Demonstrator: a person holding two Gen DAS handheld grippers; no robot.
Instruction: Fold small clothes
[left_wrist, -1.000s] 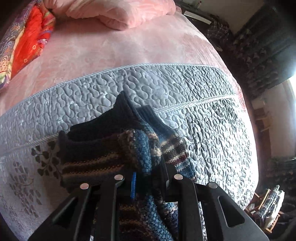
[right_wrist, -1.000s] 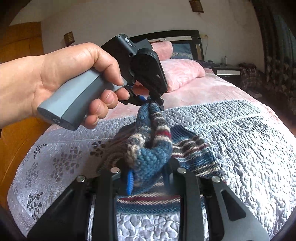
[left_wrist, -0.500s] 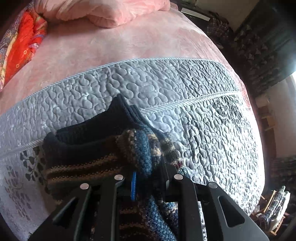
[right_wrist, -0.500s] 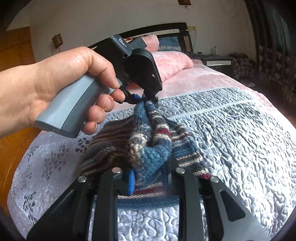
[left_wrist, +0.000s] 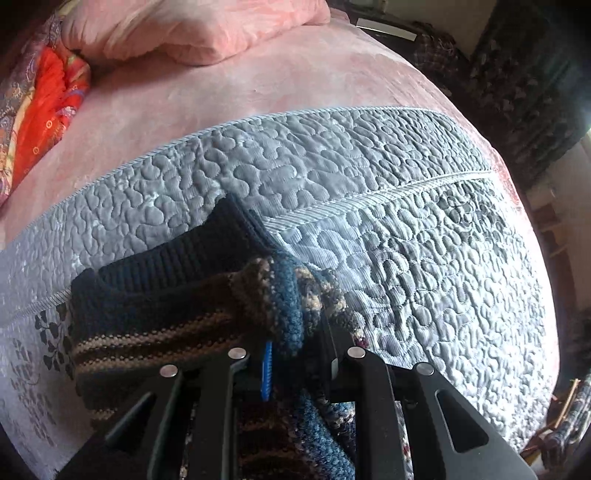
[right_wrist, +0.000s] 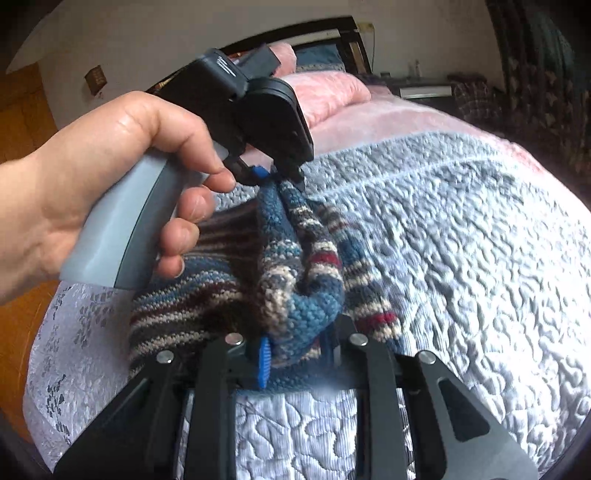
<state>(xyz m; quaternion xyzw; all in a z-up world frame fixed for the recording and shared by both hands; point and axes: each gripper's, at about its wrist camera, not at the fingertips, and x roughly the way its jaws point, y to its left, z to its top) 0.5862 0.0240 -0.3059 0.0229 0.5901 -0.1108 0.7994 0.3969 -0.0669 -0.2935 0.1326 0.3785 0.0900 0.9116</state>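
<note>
1. The bed (left_wrist: 229, 103) fills both views, its pink cover running up toward the headboard end.
2. A grey quilted bedspread (right_wrist: 461, 258) lies across the foot half of the bed, reaching its right edge.
3. A pink pillow (left_wrist: 192, 33) sits at the head end, with a red patterned cloth (left_wrist: 44, 110) beside it at the left edge.
4. A striped knitted garment (right_wrist: 221, 291), blue, brown, cream and red, is on the bedspread near the foot edge; its lower part rests on the quilting, and a bunched fold is lifted between the two grippers. Its dark ribbed hem (left_wrist: 192, 251) lies flat toward the head end.
5. A hand (right_wrist: 92, 192) grips the grey handle of the left gripper (right_wrist: 280, 177), seen from the right wrist view.
6. The left gripper's jaws are clamped on the upper end of the raised fold.
7. The right gripper (right_wrist: 299, 350) has its jaws clamped on the thick blue roll at the fold's lower end.
</note>
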